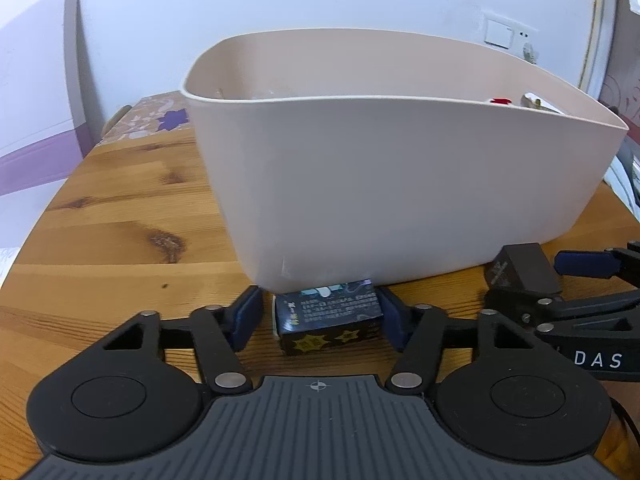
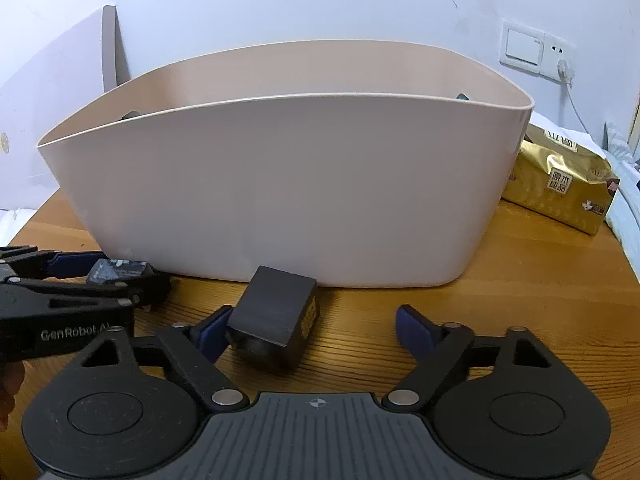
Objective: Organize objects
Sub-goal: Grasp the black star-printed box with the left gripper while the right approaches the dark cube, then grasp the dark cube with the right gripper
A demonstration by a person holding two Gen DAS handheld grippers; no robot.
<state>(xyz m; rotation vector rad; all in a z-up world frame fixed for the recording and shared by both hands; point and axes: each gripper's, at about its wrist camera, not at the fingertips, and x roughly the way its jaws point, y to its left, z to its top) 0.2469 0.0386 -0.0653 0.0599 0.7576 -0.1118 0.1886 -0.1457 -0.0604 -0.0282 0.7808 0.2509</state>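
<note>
left tool [image 1: 320,312]: half-open astride printed box [image 1: 328,322] on surface [image 1: 120,220] by bin [image 1: 400,184], no firm clamp seen | right tool [image 2: 312,330]: wide, left pad touching dark box [image 2: 276,320] | risk: one-sided push skids or tips dark box into bin wall

My right gripper [image 2: 312,330] straddles the tilted dark box [image 2: 276,316], left pad touching, right pad clear; beige bin [image 2: 280,192] behind.
</note>
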